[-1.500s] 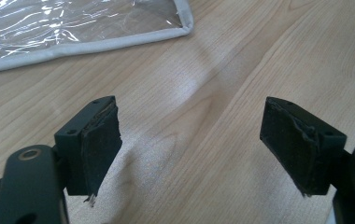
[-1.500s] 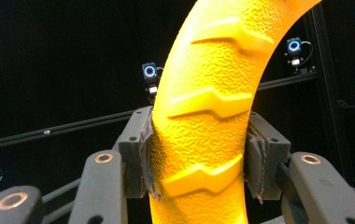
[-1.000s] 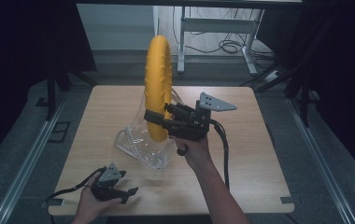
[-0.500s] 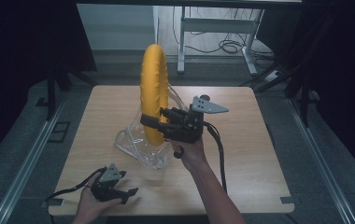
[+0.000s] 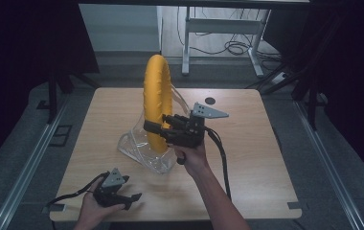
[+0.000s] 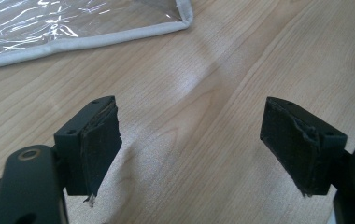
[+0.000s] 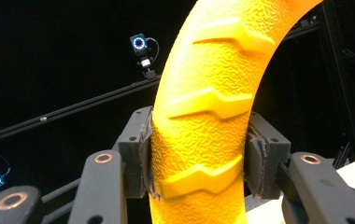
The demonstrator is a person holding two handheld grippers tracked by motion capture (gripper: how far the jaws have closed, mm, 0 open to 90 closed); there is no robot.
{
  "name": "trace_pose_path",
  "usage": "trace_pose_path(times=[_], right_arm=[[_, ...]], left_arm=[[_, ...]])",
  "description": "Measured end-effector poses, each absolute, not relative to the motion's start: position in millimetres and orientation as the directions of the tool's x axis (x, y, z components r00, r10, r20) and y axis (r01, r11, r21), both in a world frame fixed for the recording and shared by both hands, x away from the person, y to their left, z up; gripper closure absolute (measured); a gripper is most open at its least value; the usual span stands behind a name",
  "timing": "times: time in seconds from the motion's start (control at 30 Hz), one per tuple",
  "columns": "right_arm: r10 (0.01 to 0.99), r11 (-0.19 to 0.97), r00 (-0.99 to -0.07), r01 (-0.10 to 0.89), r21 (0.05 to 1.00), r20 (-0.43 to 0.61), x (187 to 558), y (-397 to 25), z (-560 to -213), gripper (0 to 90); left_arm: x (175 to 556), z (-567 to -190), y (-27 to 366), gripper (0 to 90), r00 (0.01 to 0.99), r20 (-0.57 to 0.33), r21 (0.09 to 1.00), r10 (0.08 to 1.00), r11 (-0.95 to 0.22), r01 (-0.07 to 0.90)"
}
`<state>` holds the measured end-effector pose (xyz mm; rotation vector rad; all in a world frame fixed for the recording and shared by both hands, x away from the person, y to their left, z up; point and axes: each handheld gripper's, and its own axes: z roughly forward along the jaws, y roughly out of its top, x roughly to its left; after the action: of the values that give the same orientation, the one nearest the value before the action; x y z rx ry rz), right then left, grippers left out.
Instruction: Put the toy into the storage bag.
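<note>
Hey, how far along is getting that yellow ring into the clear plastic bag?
Done: the right gripper is shut on the yellow ring, which stands upright. In hand: the ring's lower end is at the clear bag; how far inside is unclear. Left: releasing the ring. The left gripper is open over bare table.

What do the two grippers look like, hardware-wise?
Both are black handheld units. The right gripper carries a grey three-cornered plate on top and trails a black cable. The left gripper has a smaller grey plate and its own black cable. The jaws are lined with worn dark pads, on arms with copper-coloured pivot rivets. Forearms are bare; no sleeves visible.
</note>
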<state>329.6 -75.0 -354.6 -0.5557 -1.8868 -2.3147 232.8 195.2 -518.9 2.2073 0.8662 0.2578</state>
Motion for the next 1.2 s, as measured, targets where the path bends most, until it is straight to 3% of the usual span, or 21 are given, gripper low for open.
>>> trace_pose_path(times=[1.2], right_arm=[[0.171, -0.166, -0.878, 0.422, 0.891, 0.447, 348.9, -65.9, -404.0, 50.1]], left_arm=[[232.3, -519.9, 195.0, 19.9, 0.758, -0.071, 0.696, 0.648, -0.512, 0.503]])
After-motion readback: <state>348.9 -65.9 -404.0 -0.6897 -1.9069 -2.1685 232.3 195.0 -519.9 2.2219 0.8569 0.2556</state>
